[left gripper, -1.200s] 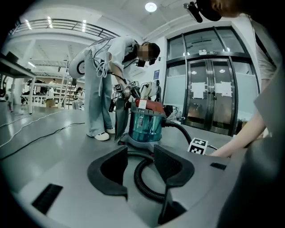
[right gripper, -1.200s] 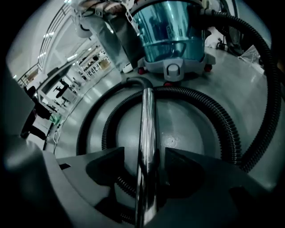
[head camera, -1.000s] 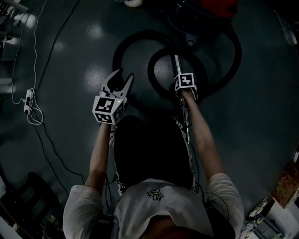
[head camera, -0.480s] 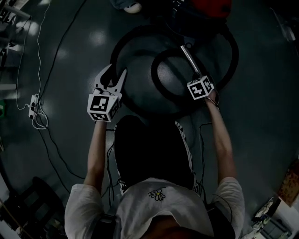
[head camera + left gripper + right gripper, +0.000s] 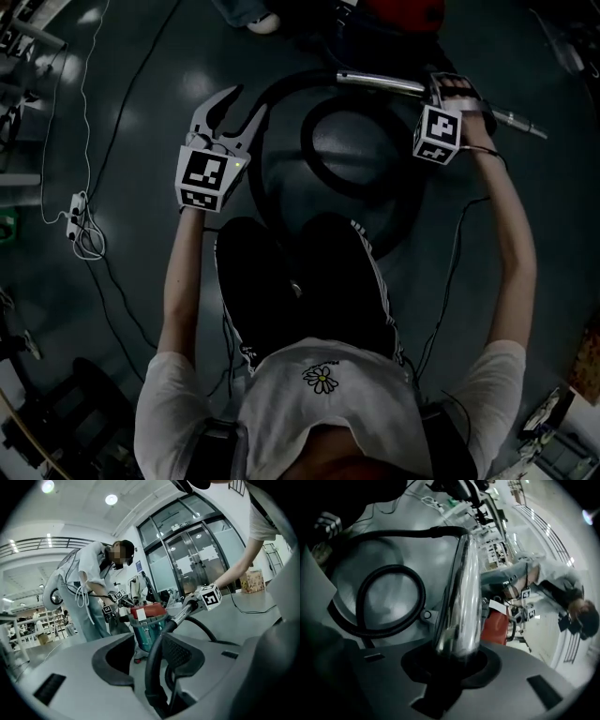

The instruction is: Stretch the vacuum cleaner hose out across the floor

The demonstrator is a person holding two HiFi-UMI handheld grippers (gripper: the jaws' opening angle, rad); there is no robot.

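Observation:
The black vacuum hose [image 5: 322, 172] lies in loops on the dark floor in front of me. Its chrome wand [image 5: 380, 84] hangs level above the floor, and my right gripper [image 5: 441, 94] is shut on it. In the right gripper view the chrome wand [image 5: 459, 597] runs out from between the jaws of the right gripper [image 5: 454, 663] toward the hose loop [image 5: 370, 597]. My left gripper [image 5: 247, 101] is held up at the left with its jaws open. In the left gripper view a strand of hose [image 5: 152, 658] shows in the gap between them. The red vacuum cleaner [image 5: 403, 11] stands beyond the loops.
A power strip [image 5: 75, 222] and thin cables lie on the floor at the left. Another person [image 5: 93, 588] in a light coat bends over the red and teal canister [image 5: 147, 620]. Glass doors [image 5: 197, 559] and a cardboard box [image 5: 253, 581] are behind.
My right gripper has risen and rolled, lifting the chrome wand off the floor and swinging it level across the top. The left gripper has risen a little, still open.

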